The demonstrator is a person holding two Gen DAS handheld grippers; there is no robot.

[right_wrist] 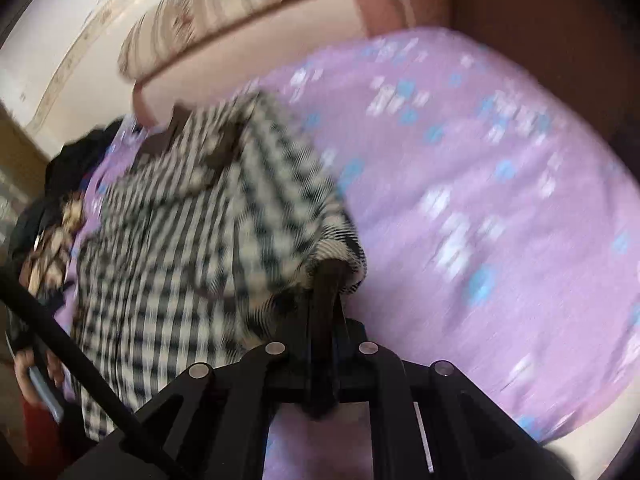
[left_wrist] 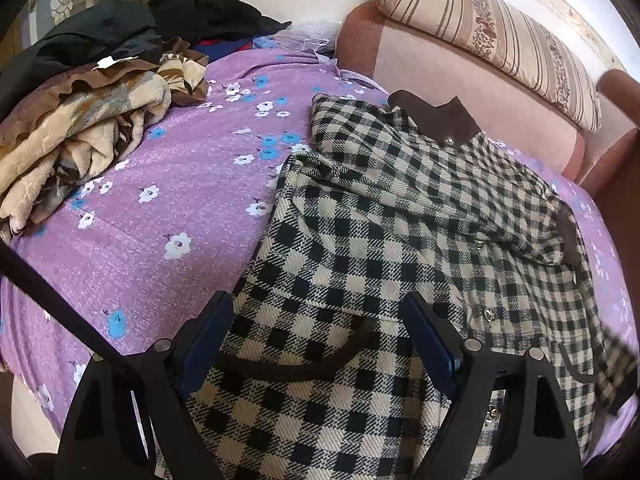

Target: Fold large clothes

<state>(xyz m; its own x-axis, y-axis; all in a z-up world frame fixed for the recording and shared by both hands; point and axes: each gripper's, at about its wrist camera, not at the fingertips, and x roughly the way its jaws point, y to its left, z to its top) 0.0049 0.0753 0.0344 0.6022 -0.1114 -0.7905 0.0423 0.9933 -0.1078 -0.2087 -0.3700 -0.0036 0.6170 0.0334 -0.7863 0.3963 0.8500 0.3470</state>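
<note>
Hem (right_wrist: 332, 276) in right claw (right_wrist: 326, 304)

Garment: black-and-cream checked coat (left_wrist: 360, 240), brown collar (left_wrist: 436, 118), metal snaps.
Pose: partly folded, rumpled.
Place: on purple flowered bed (left_wrist: 160, 208).

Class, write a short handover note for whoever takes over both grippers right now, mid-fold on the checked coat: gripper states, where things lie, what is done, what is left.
Left gripper: jaws open, poised over the checked coat's lower front, gripping nothing.
Right gripper: jaws shut on a brown-trimmed edge of the coat; that view is blurred.
Coat lies spread on the purple floral bedsheet, brown collar toward the headboard, one sleeve already folded across the front.
A pile of other clothes sits at the far corner.
Left: bring the held edge over, fold the body, smooth it.
</note>
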